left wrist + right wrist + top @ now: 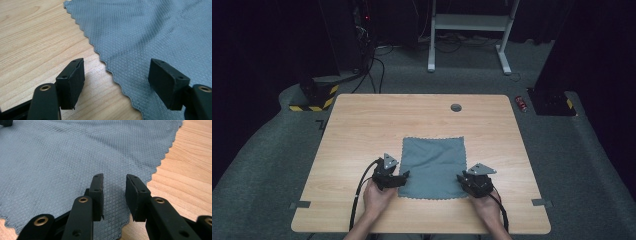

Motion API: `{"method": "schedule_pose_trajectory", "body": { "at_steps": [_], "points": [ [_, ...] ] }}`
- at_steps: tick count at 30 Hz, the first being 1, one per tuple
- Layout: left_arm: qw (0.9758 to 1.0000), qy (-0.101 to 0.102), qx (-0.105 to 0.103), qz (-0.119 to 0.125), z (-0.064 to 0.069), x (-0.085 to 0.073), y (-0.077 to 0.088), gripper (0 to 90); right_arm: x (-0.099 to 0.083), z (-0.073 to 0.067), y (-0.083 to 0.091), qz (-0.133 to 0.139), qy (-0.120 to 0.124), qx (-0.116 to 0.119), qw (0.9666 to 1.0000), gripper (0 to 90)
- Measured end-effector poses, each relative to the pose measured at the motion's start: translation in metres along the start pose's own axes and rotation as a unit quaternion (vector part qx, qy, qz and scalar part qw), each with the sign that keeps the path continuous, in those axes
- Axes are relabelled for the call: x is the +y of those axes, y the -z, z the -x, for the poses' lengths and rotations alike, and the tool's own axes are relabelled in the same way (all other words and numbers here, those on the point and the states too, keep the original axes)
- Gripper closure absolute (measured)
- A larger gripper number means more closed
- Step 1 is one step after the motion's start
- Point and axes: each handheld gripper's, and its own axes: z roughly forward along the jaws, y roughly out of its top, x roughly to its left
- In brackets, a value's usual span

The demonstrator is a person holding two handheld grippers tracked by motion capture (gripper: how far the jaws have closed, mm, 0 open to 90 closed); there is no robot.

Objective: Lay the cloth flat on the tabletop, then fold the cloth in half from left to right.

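A blue-grey cloth point(433, 167) lies flat on the near middle of a light wood table point(362, 125). The cloth is almost square, and its edges are cut in tiny zigzag teeth. Up close its weave makes small diamonds all over, and a few soft folds run across it. The table top is smooth, with long wavy grain lines, round corners, and a small round grey cap point(456, 107) near its far edge. The left gripper point(404, 176) sits at the cloth's near left corner. Its jaws are spread wide: one black, blocky pad is over bare wood and the other is over the cloth, with the zigzag edge running between them. They pinch nothing. The right gripper point(460, 177) sits at the near right corner. Its jaws stand a small way apart above the cloth, just inside its edge, and nothing is caught between them. Both grippers are black hard plastic with small brass rings at the joints, and a grey three-cornered plate sits on top of each.
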Motion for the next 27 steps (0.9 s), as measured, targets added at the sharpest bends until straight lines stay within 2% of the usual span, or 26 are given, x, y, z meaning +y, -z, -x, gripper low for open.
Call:
{"method": "schedule_pose_trajectory", "body": {
  "at_steps": [5,6,8,11,16,18,20,22,27],
  "points": [
    [1.0000,0.001,-0.001,-0.001,0.000,0.000,0.000,29.9,0.000,0.000,0.000,0.000,0.002,0.001,1.0000,67.4],
    [1.0000,0.001,0.000,0.000,0.000,0.000,0.000,29.8,0.000,0.000,0.000,0.000,0.002,-0.004,1.0000,63.4],
    [1.0000,0.001,-0.001,0.000,0.000,0.000,0.000,29.8,0.000,0.003,0.000,-0.001,-0.008,0.000,1.0000,62.8],
    [1.0000,-0.001,-0.001,0.000,0.000,0.000,0.000,29.8,0.002,0.001,0.000,-0.008,-0.004,-0.006,0.9999,62.6],
    [1.0000,-0.001,-0.001,-0.001,0.000,0.000,0.000,29.8,0.004,0.000,0.000,-0.015,-0.012,-0.011,0.9998,59.8],
    [1.0000,-0.003,-0.005,0.000,-0.001,0.000,0.000,30.0,0.006,-0.001,0.002,-0.019,-0.013,-0.009,0.9997,61.6],
    [1.0000,-0.007,-0.006,0.002,-0.002,0.001,0.000,33.0,0.008,-0.002,0.007,-0.009,-0.014,-0.002,0.9999,64.2],
    [0.9999,0.003,-0.014,0.006,-0.002,0.001,0.000,36.0,0.010,-0.004,0.010,-0.003,-0.015,0.004,0.9999,66.8],
    [0.9996,-0.002,-0.026,0.008,-0.005,0.015,0.004,36.3,0.016,-0.015,0.013,0.005,-0.001,0.021,0.9998,72.7]
  ]
}}
